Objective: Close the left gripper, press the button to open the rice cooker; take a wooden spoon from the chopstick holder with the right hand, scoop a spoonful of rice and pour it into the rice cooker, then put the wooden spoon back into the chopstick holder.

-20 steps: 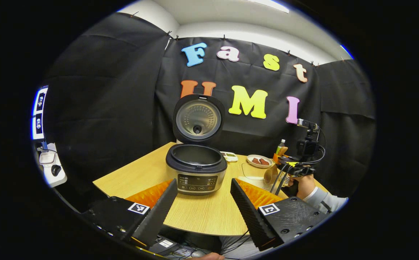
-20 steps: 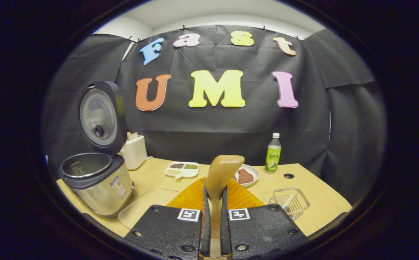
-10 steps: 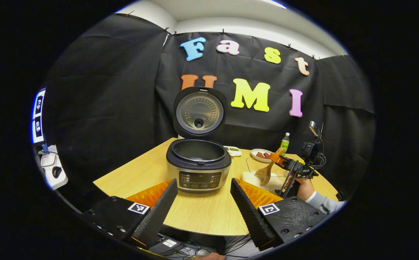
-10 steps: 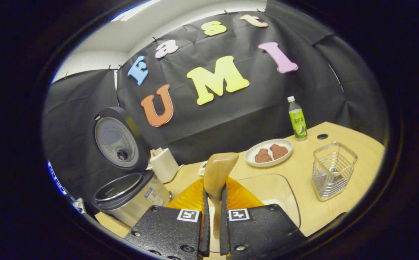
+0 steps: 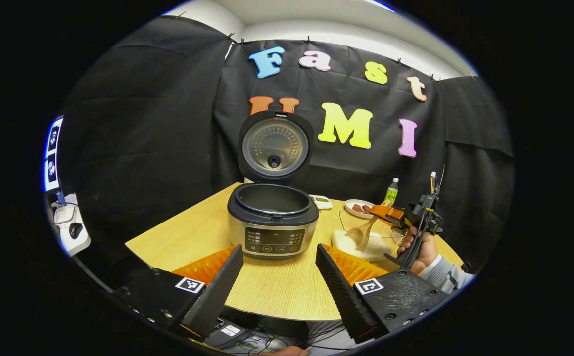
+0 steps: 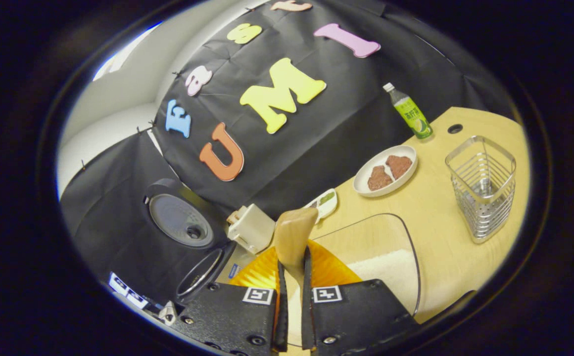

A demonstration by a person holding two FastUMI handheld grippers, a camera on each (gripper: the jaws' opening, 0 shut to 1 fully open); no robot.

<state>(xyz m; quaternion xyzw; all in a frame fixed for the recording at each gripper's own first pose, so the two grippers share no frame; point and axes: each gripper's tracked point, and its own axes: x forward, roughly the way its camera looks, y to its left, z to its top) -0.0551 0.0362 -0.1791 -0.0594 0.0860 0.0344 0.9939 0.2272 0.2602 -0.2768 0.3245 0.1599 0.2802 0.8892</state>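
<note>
So the rice cooker [image 5: 272, 222] is already popped open, lid standing up at the back, pot looking empty. The left gripper [image 5: 278, 277] is parked just short of it with its fingers spread wide, nothing held.

The wooden spoon [image 6: 293, 236] is clamped by its handle between the fingers of the right gripper [image 6: 292, 316], bowl sticking out straight ahead. In the left gripper view the spoon's bowl can be seen angled down into the clear glass dish [image 5: 366, 237], where the white rice [image 6: 388, 269] is heaped. Whether it's touching the rice yet can't be told.

For a decent scoop, the bowl probably wants to be pushed low into the pile and then levelled out before anything is lifted, otherwise grains get dumped on the table. The tool is rolled hard to one side right now, so that roll should be taken out gently.

The wire chopstick holder [image 6: 482, 190] sits off to the tool's right, ahead of it, well clear of the dish.
</note>
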